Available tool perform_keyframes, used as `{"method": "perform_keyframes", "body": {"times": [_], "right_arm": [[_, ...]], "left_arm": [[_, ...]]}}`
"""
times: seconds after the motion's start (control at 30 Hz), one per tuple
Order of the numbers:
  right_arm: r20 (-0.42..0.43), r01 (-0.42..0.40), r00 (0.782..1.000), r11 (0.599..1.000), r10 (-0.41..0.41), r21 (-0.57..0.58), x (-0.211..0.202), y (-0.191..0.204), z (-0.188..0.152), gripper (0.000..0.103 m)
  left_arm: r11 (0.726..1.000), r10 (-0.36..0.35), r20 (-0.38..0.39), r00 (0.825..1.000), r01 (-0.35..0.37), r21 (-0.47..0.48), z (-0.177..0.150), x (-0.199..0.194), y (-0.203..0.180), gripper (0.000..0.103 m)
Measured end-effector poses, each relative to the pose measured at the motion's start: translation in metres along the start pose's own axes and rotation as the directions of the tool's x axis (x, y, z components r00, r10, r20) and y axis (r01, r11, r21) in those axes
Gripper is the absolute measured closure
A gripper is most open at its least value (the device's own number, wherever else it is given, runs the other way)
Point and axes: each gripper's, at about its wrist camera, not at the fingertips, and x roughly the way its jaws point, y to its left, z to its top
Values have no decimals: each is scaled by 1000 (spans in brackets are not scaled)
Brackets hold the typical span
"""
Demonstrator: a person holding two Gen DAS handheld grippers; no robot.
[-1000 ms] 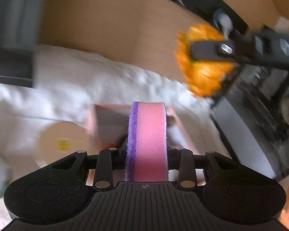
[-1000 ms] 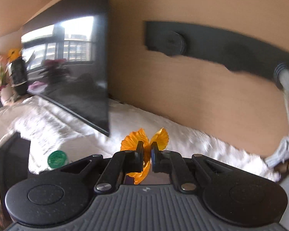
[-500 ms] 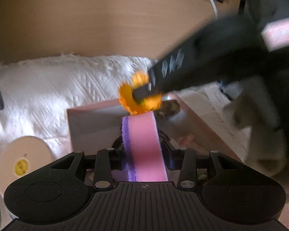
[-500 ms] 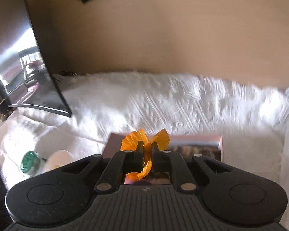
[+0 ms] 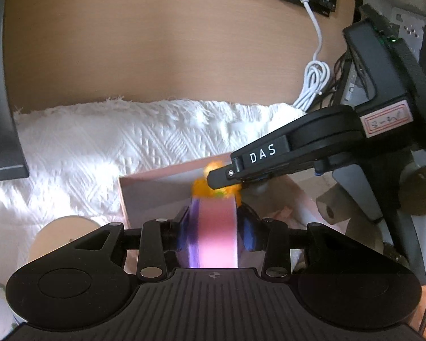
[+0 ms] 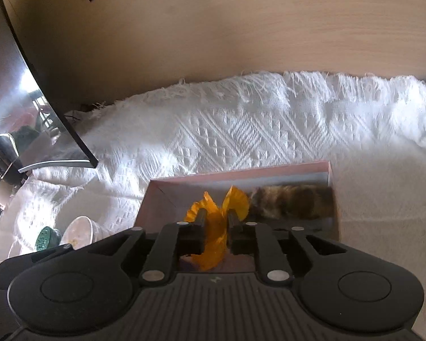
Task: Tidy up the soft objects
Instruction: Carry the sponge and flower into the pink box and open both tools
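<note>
My left gripper (image 5: 214,221) is shut on a pink sponge with a purple edge (image 5: 215,233), held over the open pink box (image 5: 156,176). My right gripper (image 6: 215,218) is shut on an orange fabric flower (image 6: 213,238) and reaches into the same box (image 6: 241,172); in the left wrist view it comes in from the right (image 5: 224,177) with the flower (image 5: 201,189) just above the sponge. A brown furry soft object (image 6: 292,203) lies in the box at its far right.
The box sits on a white textured cloth (image 6: 241,130) over a wooden desk (image 5: 156,56). A dark monitor (image 6: 20,99) stands at left. A pale round cup (image 6: 79,231) and a green-capped bottle (image 6: 44,238) sit left of the box. A white cable (image 5: 312,79) hangs at right.
Both grippers have swung down toward the box. My right gripper has carried the flower lower into the box, and the sponge now sits over the box interior.
</note>
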Motion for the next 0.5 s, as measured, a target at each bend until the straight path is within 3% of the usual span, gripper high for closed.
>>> {"method": "perform_keyframes", "body": {"times": [0.13,0.3,0.5], "right_arm": [[38,-8,999,1000,8,17,-12,-4,1,82],[47,-20,999,998,17,56,-14,-17,-5,82],[45,-67,997,993,63,94,-11,-30,-13,82]], "left_arm": [[1000,-7,0,1000,7,17,2,3,-7,64],[999,21,-12,1000,-20,45,3,10,-16,79],[997,62,-44,997,-60,52,1,30,-15,83]]}}
